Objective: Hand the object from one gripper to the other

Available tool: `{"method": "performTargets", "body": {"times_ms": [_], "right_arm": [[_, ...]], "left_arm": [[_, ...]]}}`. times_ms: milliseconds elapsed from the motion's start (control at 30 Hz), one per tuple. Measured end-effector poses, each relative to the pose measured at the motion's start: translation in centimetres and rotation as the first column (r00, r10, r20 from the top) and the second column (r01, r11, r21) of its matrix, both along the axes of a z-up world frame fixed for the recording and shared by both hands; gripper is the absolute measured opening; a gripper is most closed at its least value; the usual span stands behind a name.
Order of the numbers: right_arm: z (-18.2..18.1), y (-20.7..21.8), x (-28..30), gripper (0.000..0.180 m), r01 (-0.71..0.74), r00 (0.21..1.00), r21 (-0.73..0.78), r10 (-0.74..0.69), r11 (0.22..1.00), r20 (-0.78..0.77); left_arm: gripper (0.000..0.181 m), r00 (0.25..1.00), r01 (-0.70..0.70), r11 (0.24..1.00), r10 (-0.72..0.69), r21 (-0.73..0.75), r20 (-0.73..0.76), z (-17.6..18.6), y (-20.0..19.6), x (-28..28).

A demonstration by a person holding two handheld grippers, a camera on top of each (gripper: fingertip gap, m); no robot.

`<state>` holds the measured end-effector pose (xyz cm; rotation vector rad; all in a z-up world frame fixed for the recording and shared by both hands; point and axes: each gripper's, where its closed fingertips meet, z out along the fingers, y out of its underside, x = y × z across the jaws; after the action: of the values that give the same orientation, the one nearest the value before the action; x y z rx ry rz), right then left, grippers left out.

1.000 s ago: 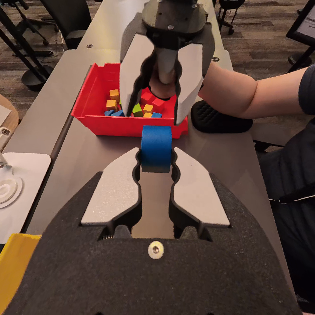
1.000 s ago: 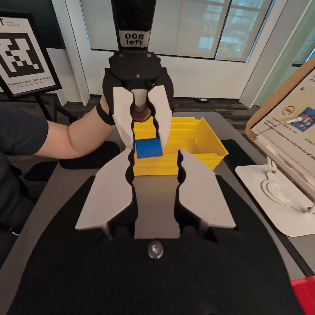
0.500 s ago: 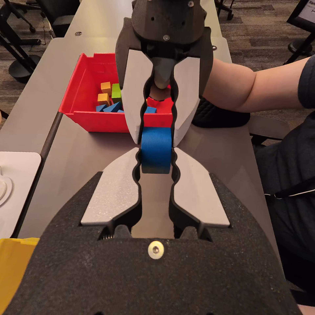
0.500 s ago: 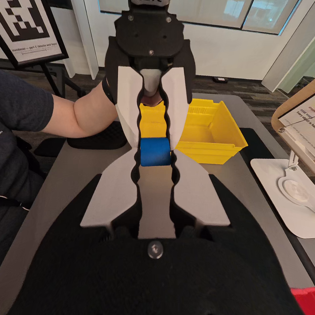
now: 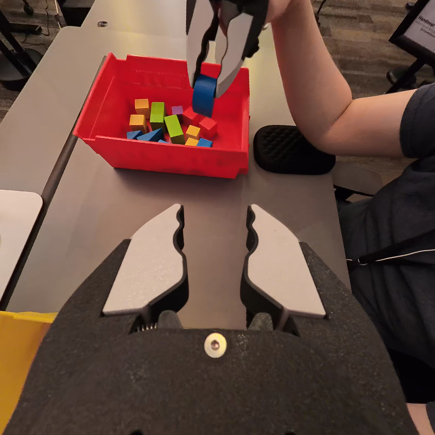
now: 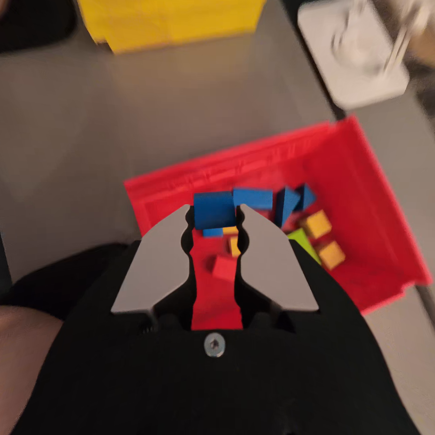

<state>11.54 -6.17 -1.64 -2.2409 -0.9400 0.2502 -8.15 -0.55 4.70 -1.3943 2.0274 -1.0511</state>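
Left gripper (image 5: 214,208): nearest the left wrist camera, jaws spread wide, nothing between them, bare grey table (image 5: 141,193) showing through the gap.

Yellow bin (image 5: 16,348): corner only, at 8 o'clock of the left wrist view; in the right wrist view (image 6: 169,21) at 12 o'clock, blurred.

White pad (image 5: 14,226): at 9 o'clock on the table edge; contents not discernible.

Black cushion (image 5: 292,150): on the table at 2 o'clock, just beside the red bin's right wall, under the person's forearm (image 5: 313,94).

Red bin (image 5: 164,160): on the table at 12 o'clock beyond the left gripper, well apart from it. In the right wrist view (image 6: 376,211) seen from above, blurred by motion.

Loose blocks (image 5: 169,124): lying on the red bin's floor, clustered toward its near wall; orange, green, red, blue and one purple.

Blue block (image 5: 203,96): rounded on top, pinched near its upper part, hanging over the back right part of the red bin, above the loose blocks, lower end close over a red one; touching or apart cannot be told. In the right wrist view (image 6: 214,211) held at the fingertips, over the bin.

Right gripper (image 5: 207,80): farthest, coming down from 12 o'clock, closed narrow on the blue block. Own view (image 6: 214,208): both fingertips pressed against the block's sides.
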Motion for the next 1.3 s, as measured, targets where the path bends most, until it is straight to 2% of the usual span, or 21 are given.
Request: {"method": "performTargets", "body": {"times_ms": [67, 167, 367, 533, 667, 900, 1133, 1300], "right_arm": [[-3.0, -1.1, 2.0, 0.035, 0.045, 0.999, -0.146, -0.046, 0.988, 0.000], [-6.0, -3.2, 0.7, 0.035, -0.103, 0.993, -0.302, 0.079, 0.948, -0.089], [-8.0, -1.9, -2.2, 0.035, -0.278, 0.960, -0.276, 0.261, 0.920, -0.098], [-9.2, -2.1, -3.3, 0.035, -0.351, 0.936, -0.272, 0.329, 0.896, -0.123], [-10.3, -1.9, -3.5, 0.035, -0.355, 0.933, -0.303, 0.355, 0.884, -0.058], [-11.1, -1.6, -3.6, 0.036, -0.361, 0.929, -0.307, 0.367, 0.881, -0.042], [-11.7, -2.7, -2.5, 0.035, -0.312, 0.944, -0.378, 0.330, 0.872, -0.019], [-12.4, -3.3, -1.6, 0.035, -0.238, 0.949, -0.466, 0.306, 0.852, 0.073]], "left_arm": [[0.049, 1.000, 0.008, 1.000, -0.008, 0.004, -0.010, -0.2, -0.2, 0.0], [0.049, 1.000, 0.009, 1.000, -0.009, 0.007, -0.020, -0.5, -0.3, 0.1], [0.047, 0.999, 0.018, 1.000, -0.017, 0.018, -0.045, -1.0, -0.4, 0.1], [0.046, 0.999, 0.021, 1.000, -0.020, 0.018, -0.047, -1.0, -0.5, 0.0], [0.046, 0.999, 0.020, 1.000, -0.019, 0.020, -0.050, -1.0, -0.4, -0.1], [0.045, 0.999, 0.022, 1.000, -0.021, 0.022, -0.049, -0.9, -0.5, -0.2], [0.044, 0.998, 0.026, 0.999, -0.025, 0.022, -0.052, -1.0, -0.6, -0.2], [0.044, 0.998, 0.025, 0.999, -0.023, 0.028, -0.061, -1.2, -0.6, -0.2]]}}
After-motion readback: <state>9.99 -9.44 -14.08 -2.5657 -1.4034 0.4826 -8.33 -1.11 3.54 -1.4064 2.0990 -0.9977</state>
